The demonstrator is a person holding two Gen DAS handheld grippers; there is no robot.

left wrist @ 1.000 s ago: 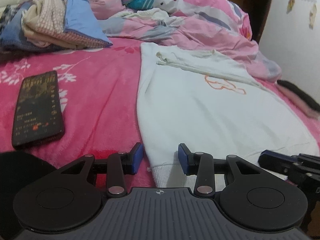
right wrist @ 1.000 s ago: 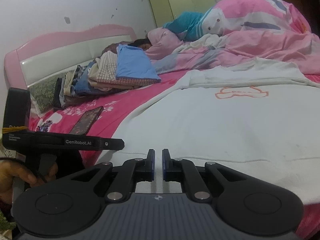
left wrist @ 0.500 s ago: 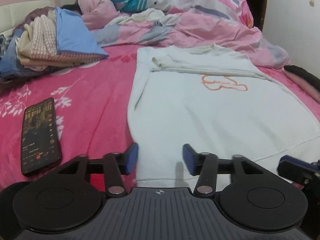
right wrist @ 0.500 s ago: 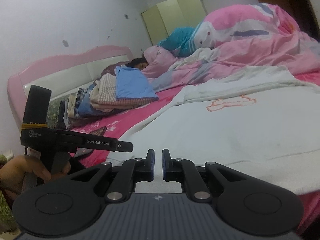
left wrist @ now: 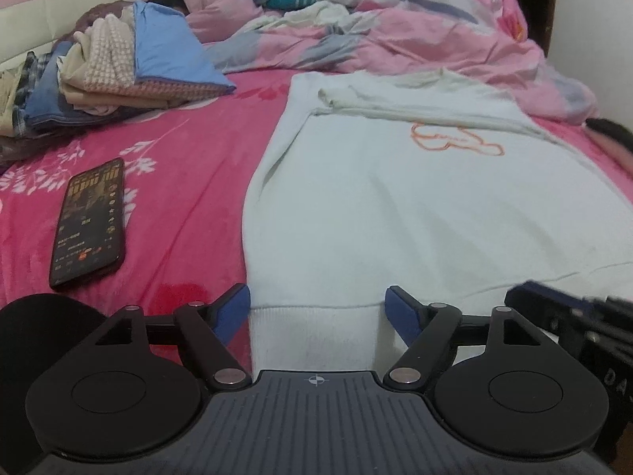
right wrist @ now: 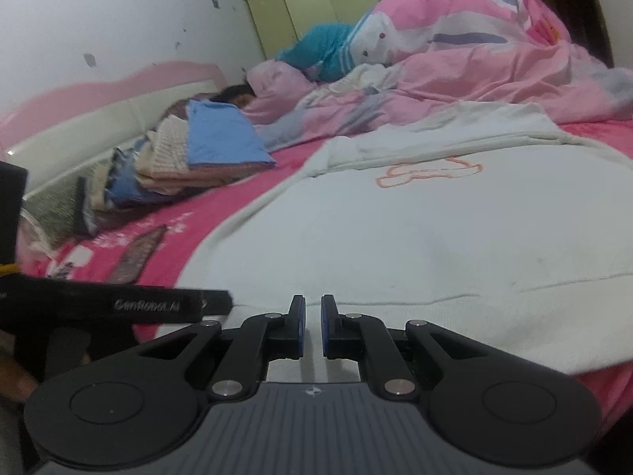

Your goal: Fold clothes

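A pale white sweatshirt [left wrist: 395, 206] with an orange outline print lies flat on the pink bed, one sleeve folded across its chest. Its ribbed hem [left wrist: 316, 328] lies between the wide jaws of my left gripper [left wrist: 316, 301], which are opening; the blue pads stand clear of the cloth. My right gripper [right wrist: 311, 316] is shut to a thin slit over the same sweatshirt [right wrist: 415, 237] near its hem. Whether cloth is pinched there I cannot tell. The left gripper [right wrist: 221, 303] shows side-on in the right wrist view.
A dark phone [left wrist: 89, 223] lies on the pink sheet left of the sweatshirt. A stack of folded clothes [left wrist: 130, 71] sits by the headboard [right wrist: 99, 118]. A rumpled pink quilt [left wrist: 415, 27] is heaped along the far side, and a person's head [right wrist: 233, 93] rests there.
The left gripper's jaws have spread much wider and it has drawn back a little, so the ribbed hem now lies between them. The right gripper has stayed shut and nearly still.
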